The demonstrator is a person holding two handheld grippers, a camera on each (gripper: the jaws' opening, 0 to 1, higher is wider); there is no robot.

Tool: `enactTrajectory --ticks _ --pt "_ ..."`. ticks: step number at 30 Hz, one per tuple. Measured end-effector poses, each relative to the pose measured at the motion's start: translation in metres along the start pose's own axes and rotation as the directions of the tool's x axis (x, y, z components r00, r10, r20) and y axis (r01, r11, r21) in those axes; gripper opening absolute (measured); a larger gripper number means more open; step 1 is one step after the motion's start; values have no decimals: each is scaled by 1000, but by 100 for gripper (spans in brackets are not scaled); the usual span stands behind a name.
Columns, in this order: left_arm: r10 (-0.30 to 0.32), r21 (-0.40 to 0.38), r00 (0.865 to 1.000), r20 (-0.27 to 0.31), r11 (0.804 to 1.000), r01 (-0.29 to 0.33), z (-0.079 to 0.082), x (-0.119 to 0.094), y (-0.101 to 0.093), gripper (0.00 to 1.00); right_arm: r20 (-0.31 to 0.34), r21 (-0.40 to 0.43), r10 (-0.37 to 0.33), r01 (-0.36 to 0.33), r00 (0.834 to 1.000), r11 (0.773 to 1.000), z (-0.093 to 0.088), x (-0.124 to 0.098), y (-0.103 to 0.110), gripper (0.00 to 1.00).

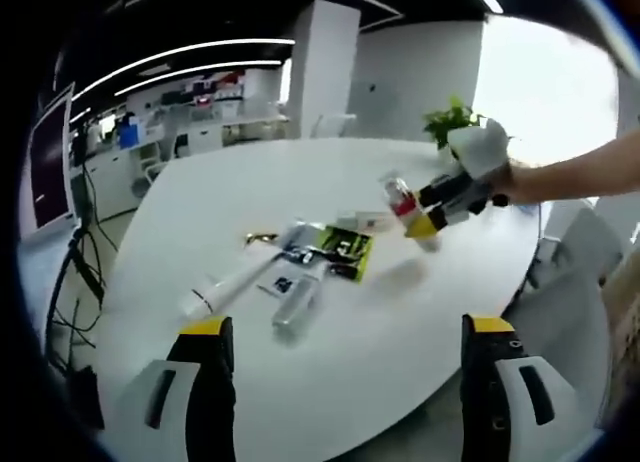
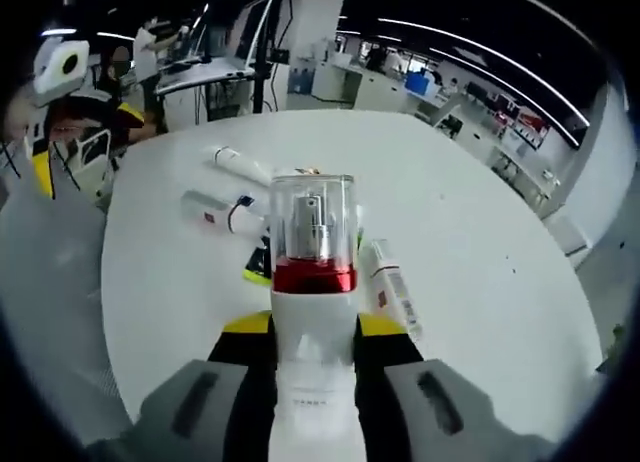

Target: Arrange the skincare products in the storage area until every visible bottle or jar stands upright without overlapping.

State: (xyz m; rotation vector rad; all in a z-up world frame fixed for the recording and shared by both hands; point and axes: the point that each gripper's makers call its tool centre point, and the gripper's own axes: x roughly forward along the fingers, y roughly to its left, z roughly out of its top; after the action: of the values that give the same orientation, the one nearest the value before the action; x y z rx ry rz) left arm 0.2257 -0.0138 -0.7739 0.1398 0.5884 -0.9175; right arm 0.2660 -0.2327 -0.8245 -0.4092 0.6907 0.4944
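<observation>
the right gripper (image 2: 315, 347) has its fingers closed on a white pump bottle (image 2: 314, 312) with a red band and clear cap, lifted off the tabletop (image 2: 480, 242) just beside the heap of lying tubes (image 1: 250, 272) and a green packet (image 1: 345, 250). best to lower it base-first onto bare tabletop away from that heap, level, and let go only once it stands. the left gripper (image 1: 350, 382) hangs near the heap, fingers wide apart and empty.
</observation>
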Motion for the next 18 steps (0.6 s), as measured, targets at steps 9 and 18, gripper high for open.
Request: enactTrajectory --ticks 9,18 --pt "-71 35 997 16 997 70 19 12 -31 92 75 106 -81 72 994 992 -2 -33 7 28" --pt "-151 11 987 59 989 151 43 24 -66 91 156 184 -134 104 979 977 7 -62 24 28"
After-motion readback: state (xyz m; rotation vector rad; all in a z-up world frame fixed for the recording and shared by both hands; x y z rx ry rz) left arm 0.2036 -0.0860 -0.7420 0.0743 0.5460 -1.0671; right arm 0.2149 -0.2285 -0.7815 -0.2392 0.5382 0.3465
